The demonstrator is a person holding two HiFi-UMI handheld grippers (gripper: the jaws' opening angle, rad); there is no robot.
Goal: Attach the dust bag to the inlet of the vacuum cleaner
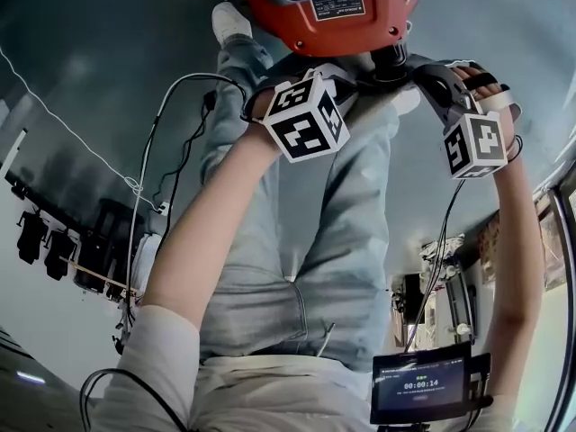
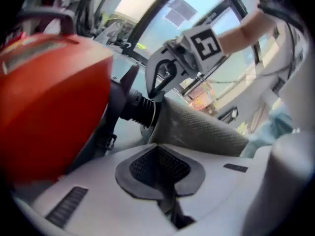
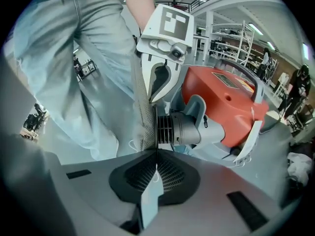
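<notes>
A red vacuum cleaner [image 1: 333, 12] [image 3: 221, 102] stands on the floor, and its ribbed grey inlet [image 3: 184, 129] [image 2: 140, 109] points at both grippers. The grey mesh dust bag [image 2: 206, 129] [image 3: 143, 117] hangs with its mouth against the inlet. My left gripper [image 2: 157, 145] [image 3: 151, 100] is shut, its tips pinched on the bag's edge beside the inlet. My right gripper [image 3: 156, 151] [image 2: 156, 95] is shut on the bag from the other side, with a pale strip of the bag caught between its jaws. In the head view both grippers meet at the inlet [image 1: 389, 61], fingertips hidden.
The person's jeans leg [image 1: 297, 223] fills the middle, close behind the bag. Cables [image 1: 171, 151] trail over the grey floor at the left, near black equipment [image 1: 90, 250]. A small timer screen [image 1: 421, 387] sits at the lower right. Shelving [image 3: 231, 48] stands far behind the vacuum.
</notes>
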